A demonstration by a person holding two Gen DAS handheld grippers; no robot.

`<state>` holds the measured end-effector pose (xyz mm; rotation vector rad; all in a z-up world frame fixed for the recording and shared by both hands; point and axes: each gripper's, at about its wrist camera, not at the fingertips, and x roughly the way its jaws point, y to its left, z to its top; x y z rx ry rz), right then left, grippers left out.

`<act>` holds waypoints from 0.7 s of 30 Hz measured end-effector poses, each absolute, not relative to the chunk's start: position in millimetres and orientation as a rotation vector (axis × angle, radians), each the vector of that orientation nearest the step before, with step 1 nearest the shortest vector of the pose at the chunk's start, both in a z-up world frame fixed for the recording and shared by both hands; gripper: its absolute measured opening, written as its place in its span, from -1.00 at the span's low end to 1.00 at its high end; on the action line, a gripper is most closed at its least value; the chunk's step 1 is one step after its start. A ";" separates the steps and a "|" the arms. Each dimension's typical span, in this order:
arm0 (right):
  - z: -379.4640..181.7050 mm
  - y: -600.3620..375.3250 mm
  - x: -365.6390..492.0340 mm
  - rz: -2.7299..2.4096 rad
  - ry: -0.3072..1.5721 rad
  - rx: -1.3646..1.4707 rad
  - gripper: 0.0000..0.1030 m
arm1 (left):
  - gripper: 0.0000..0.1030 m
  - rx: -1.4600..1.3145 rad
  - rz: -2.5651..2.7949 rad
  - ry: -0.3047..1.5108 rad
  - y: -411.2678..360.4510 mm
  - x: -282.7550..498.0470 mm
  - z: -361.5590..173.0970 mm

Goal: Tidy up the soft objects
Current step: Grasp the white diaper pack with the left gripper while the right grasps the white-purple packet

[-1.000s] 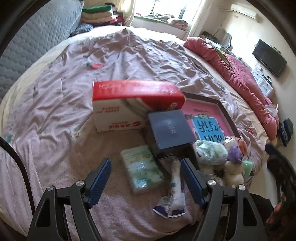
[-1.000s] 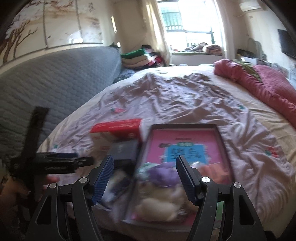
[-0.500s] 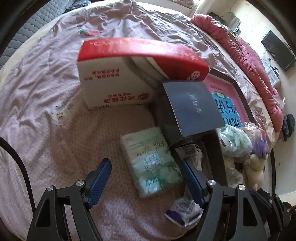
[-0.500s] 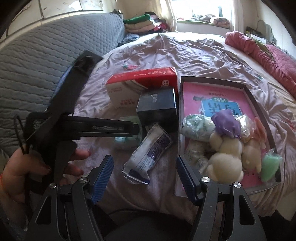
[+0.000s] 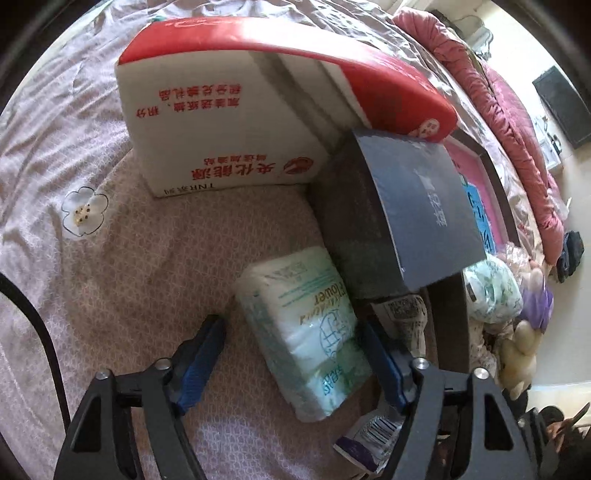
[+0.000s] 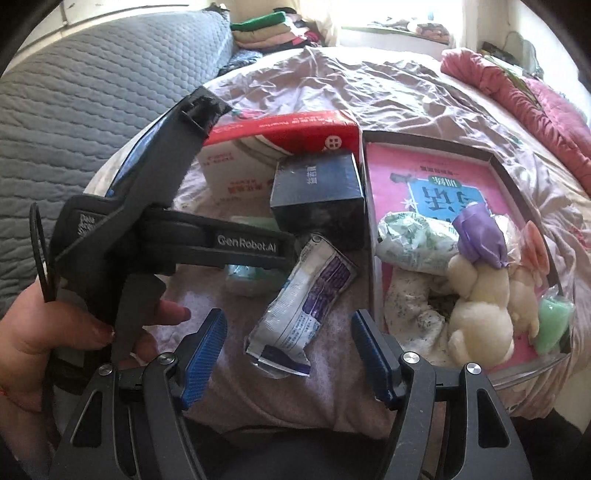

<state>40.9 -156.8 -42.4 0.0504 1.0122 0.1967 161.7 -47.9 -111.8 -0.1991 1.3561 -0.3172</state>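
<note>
A pale green tissue pack (image 5: 308,328) lies on the bedspread, between the fingers of my open left gripper (image 5: 293,349), which straddles it without closing. A white and purple plastic packet (image 6: 303,299) lies in front of my open right gripper (image 6: 290,349); it also shows in the left wrist view (image 5: 373,437). The dark-rimmed tray (image 6: 369,229) with a pink base holds a cream plush toy (image 6: 480,299), a purple soft piece (image 6: 478,236), a green-patterned bundle (image 6: 410,240) and a green soft piece (image 6: 554,321).
A red and white carton (image 5: 236,122) and a dark blue box (image 5: 417,210) stand just behind the tissue pack. A pink quilt (image 6: 517,92) lies along the bed's right side. A grey padded headboard (image 6: 92,92) is at left. Folded clothes (image 6: 266,29) are stacked at the back.
My left gripper has dropped and moved forward until its fingers straddle the tissue pack. The right gripper has lowered towards the white and purple packet.
</note>
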 end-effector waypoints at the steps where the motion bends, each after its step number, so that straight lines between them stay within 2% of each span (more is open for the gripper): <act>1: -43.9 -155.9 42.4 0.191 1.019 0.048 0.39 | 0.07 -0.213 -0.309 1.351 -44.8 162.1 -112.5; 2: -44.8 -154.9 43.5 0.188 1.020 0.046 0.39 | -0.09 -0.223 -0.307 1.345 -41.6 162.2 -112.3; 3: -45.9 -153.3 44.4 0.178 1.025 0.037 0.39 | -0.39 -0.233 -0.316 1.341 -40.3 161.8 -112.0; 6: -49.9 -149.7 49.8 0.160 1.036 0.027 0.37 | -0.49 -0.256 -0.331 1.329 -35.1 160.9 -112.2; 18: -86.5 -134.4 88.3 0.061 1.155 -0.035 0.03 | -0.55 -0.255 -0.323 1.244 0.1 151.1 -87.5; 19: -91.6 -134.6 91.6 0.060 1.170 -0.033 -0.01 | -0.55 -0.262 -0.323 1.239 1.9 150.9 -86.4; 21: -94.5 -130.5 95.5 0.074 1.164 -0.063 -0.21 | -0.55 -0.263 -0.325 1.232 4.0 149.3 -84.5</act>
